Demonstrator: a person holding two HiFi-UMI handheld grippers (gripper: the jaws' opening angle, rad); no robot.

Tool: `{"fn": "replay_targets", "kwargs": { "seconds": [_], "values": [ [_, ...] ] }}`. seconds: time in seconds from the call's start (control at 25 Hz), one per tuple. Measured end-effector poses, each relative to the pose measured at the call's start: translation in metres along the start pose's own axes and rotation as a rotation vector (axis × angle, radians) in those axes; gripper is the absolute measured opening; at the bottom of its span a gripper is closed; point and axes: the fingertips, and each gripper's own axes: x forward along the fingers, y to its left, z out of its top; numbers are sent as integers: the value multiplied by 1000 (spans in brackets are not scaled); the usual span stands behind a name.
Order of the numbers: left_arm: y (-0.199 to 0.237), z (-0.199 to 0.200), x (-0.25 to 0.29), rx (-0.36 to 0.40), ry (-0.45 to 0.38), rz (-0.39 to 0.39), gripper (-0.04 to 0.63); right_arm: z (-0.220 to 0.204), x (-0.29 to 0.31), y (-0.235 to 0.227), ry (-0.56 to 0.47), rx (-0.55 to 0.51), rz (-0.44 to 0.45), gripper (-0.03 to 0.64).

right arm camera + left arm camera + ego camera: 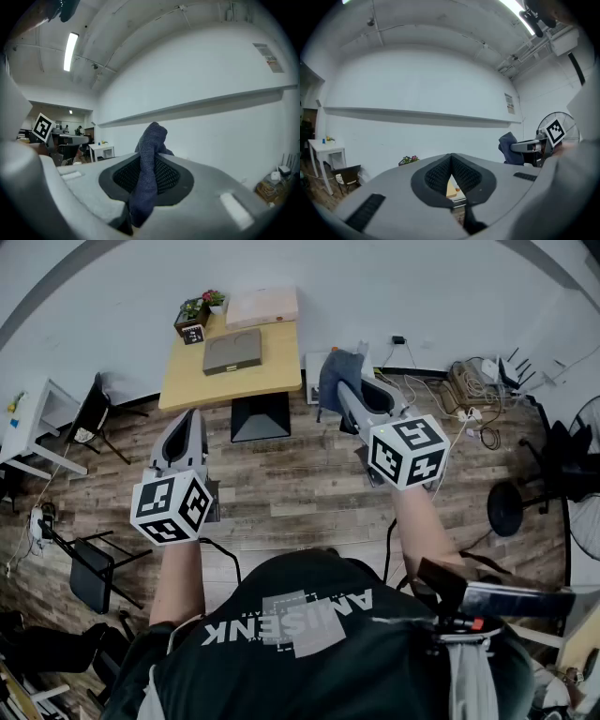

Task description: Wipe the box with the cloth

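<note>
- Person stands well back from the table point(278, 367); both grippers are held up in the air over the floor, not near anything to wipe.
- Box point(232, 351): flat, grey-brown, lies on the tabletop roughly mid-table, nothing touching it. Probably the one to wipe. A paler flat slab point(262, 307) lies behind it at the table's far edge, and I can't tell what that is.
- Potted plant point(201, 307) sits in the far left corner of the table, apart from the box.
- Right gripper point(347, 392): raised and pointed forward towards the table side. Looks like it's carrying the cloth ready for the approach.
- Its jaws are clamped together on the cloth point(151, 140). The dark blue fabric is pinched between the pads, with a bunch sticking out past the tips and a tail hanging down behind.
- In the head view the cloth point(335, 369) hangs off the tip, in the air beside the table's right edge, touching neither table nor box.
- Left gripper point(451, 158): held lower and nearer the body, well left of the right one. Looks idle, maybe kept free to steady the box later.
- Its jaws are closed with the tips meeting and only a thin slit below them, through which the table shows. Nothing is held.
- Wiping not yet begun; no cloth-to-box contact.
</note>
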Motion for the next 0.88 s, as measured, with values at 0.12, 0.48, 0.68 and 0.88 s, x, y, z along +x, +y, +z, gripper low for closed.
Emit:
{"fn": "replay_targets", "kwargs": {
  "seconds": [0.12,0.48,0.68,0.88],
  "values": [
    [1,0,-5,-1,13,5,0,-1,-6,3,5,-7,-2,71],
    [1,-6,-8,-1,33,10,0,3,-12,0,5,-6,-32,71],
    [6,-9,-14,16,35,31,0,2,-11,-1,4,19,-38,71],
    [18,-10,-22,-6,34,29,0,2,-6,10,-12,47,-17,71]
  ]
}}
